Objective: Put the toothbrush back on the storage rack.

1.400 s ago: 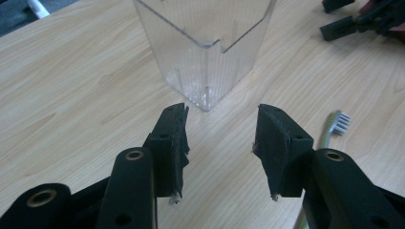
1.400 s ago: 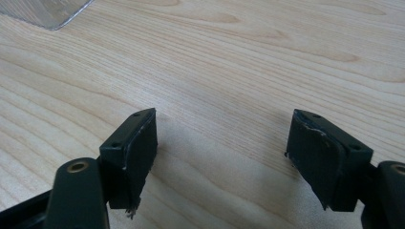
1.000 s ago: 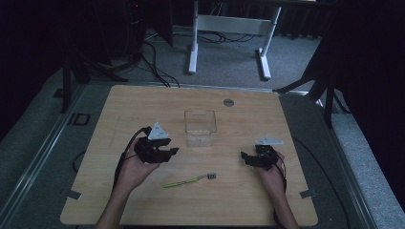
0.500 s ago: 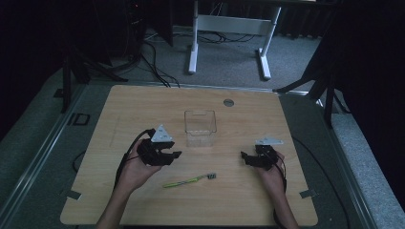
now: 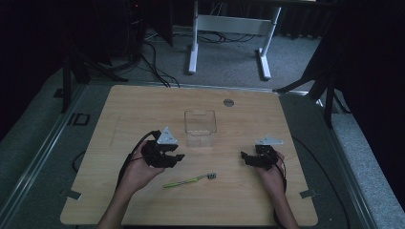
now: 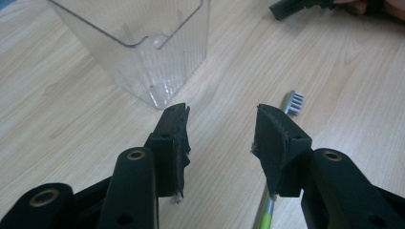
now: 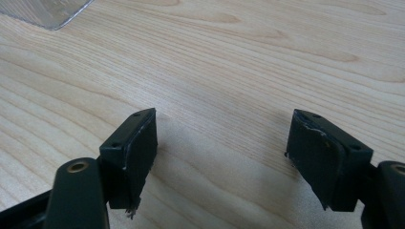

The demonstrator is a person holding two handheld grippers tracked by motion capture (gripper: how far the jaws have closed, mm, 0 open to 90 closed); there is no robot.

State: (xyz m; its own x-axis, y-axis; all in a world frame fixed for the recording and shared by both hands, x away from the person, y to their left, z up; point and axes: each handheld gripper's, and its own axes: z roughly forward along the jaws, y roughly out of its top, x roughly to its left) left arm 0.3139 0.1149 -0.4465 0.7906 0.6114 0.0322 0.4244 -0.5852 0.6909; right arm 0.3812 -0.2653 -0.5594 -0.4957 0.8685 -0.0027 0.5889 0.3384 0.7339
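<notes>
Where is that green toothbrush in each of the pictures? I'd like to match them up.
High view: the toothbrush lies on the table, low in the middle, between the two hands.
Left gripper view: its bristle head peeks out past the right-hand jaw, its handle running under that jaw to the bottom edge.
Right gripper view: not in it.
Shared landmark: the clear plastic container, at top left in both gripper views.

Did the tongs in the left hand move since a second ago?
Yes, a little. In the high view the left tongs have slid down toward the green toothbrush, away from the clear box. Their jaws have closed slightly, gripping nothing.
</notes>
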